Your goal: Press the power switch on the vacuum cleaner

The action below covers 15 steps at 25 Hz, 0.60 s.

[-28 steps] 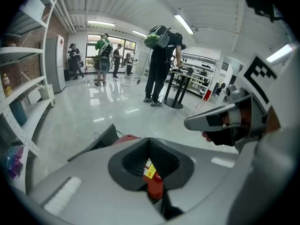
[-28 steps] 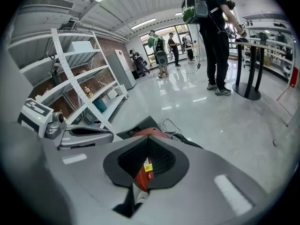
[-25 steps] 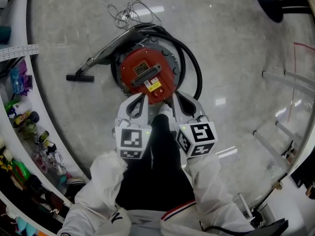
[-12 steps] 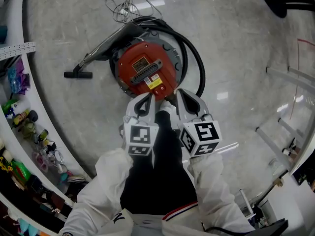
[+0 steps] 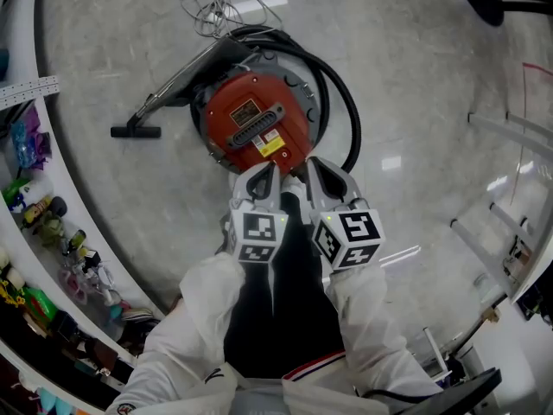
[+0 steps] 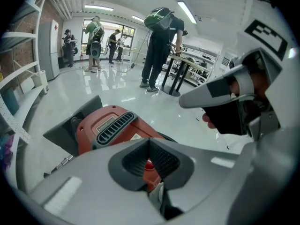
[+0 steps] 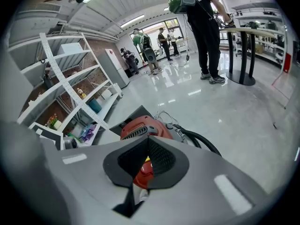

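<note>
Because a switch needs a push and not a grasp, both claws are narrow: the jaws of the left gripper point(image 5: 269, 171) and of the right gripper point(image 5: 308, 166) are pressed together with nothing between them, so each makes one blunt tip. This shows well in the left gripper view point(image 6: 150, 143) and the right gripper view point(image 7: 147, 141), where only a piece of red body appears through the opening of the dark pads.

The vacuum cleaner point(image 5: 257, 126), round and red, stands on the floor point(image 5: 415, 76) in the upper centre of the head view. Its black hose point(image 5: 342, 115) curls around the right side, its floor nozzle point(image 5: 136, 131) lies at the left, and a tangled cable point(image 5: 216, 11) is above.

Both tips hang side by side at the lower rim of the red body, just under the yellow label point(image 5: 270, 148). I think the switch is on this near side, but I cannot make it out. Whether a tip touches the body is not clear.
</note>
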Each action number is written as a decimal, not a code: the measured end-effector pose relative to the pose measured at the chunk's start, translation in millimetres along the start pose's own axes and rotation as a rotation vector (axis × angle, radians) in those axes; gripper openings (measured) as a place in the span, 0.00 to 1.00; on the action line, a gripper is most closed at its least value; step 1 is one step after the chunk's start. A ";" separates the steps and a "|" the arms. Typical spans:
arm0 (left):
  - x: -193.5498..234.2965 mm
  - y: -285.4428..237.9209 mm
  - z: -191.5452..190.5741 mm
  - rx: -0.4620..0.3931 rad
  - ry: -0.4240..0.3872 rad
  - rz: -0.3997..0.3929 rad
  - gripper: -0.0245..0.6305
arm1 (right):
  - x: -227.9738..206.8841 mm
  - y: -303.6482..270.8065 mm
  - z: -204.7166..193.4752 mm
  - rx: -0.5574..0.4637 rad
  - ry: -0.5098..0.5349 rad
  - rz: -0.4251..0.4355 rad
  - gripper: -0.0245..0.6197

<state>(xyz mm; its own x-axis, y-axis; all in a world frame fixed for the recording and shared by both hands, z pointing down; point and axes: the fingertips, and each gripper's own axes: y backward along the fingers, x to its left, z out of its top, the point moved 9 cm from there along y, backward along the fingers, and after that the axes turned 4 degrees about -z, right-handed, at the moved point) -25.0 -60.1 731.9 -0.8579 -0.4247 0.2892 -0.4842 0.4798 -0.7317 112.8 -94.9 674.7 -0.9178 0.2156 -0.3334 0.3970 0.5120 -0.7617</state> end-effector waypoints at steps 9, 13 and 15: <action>7.7 -18.2 -15.3 0.048 -0.005 0.012 0.04 | -13.5 -9.1 -10.2 0.021 -0.023 -0.023 0.04; 8.4 -19.9 -18.8 0.052 -0.002 0.007 0.04 | -15.1 -14.4 -12.9 0.034 -0.027 -0.029 0.04; 10.1 -22.5 -17.4 0.045 0.000 0.007 0.04 | -15.2 -17.7 -11.5 0.034 -0.023 -0.028 0.04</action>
<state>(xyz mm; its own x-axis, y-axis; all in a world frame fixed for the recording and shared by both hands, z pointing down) -25.8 -61.8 762.0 -0.8612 -0.4216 0.2840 -0.4701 0.4480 -0.7605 119.7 -97.7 699.6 -0.9284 0.1820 -0.3239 0.3713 0.4890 -0.7893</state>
